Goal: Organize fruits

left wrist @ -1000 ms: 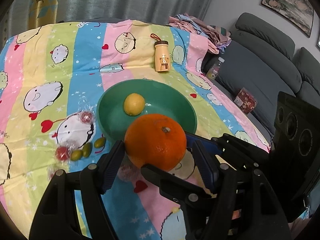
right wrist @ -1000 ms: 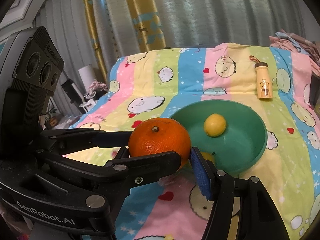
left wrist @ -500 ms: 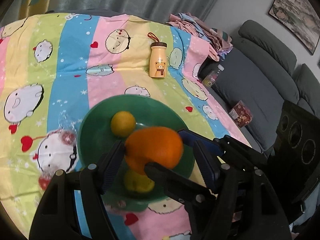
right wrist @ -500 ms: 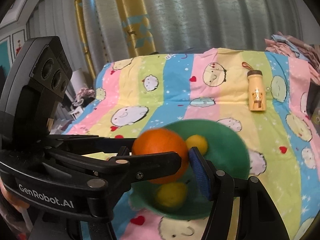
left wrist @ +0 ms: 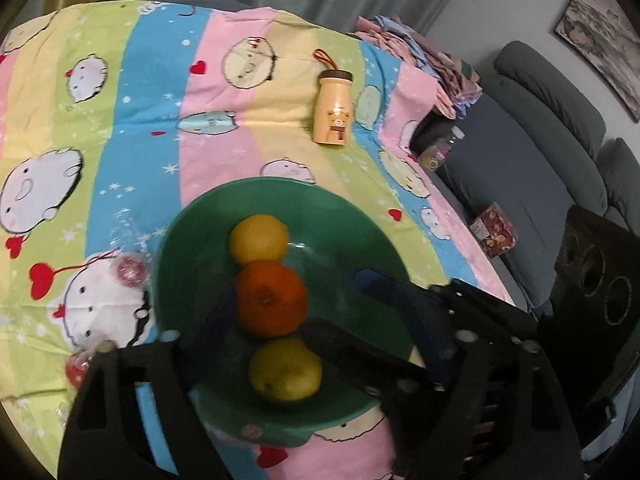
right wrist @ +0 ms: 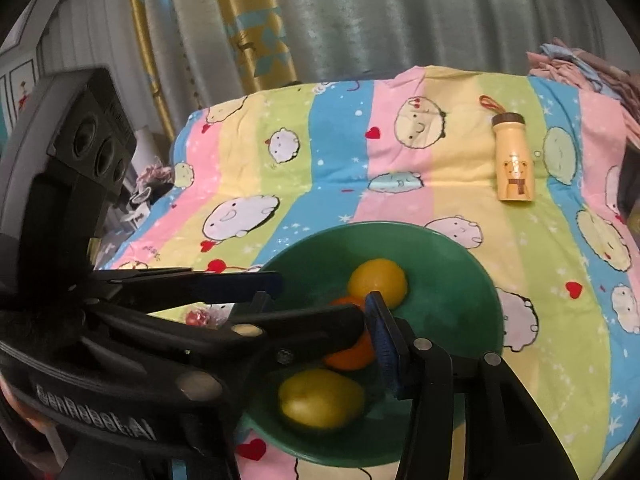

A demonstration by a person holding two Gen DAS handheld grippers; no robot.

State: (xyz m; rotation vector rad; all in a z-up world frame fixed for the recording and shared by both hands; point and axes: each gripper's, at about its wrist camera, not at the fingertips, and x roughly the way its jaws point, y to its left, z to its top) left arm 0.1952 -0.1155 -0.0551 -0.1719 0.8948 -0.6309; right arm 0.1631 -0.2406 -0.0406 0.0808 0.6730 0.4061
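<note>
Left claw [left wrist: 304, 312] opening, releasing round orange fruit [left wrist: 271, 304] into green plastic bowl [left wrist: 360, 232] (right claw [right wrist: 320, 320] closing, empty); small wrapped pieces [left wrist: 130, 273] remaining on bedspread.

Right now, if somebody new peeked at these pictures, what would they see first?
Probably the green bowl in the middle of the rainbow cartoon cloth, with an orange sitting between a lemon and a yellow-green fruit. Next, the black left gripper, its jaws just opened wide around the orange. Behind the bowl lies a little yellow bear bottle.
</note>
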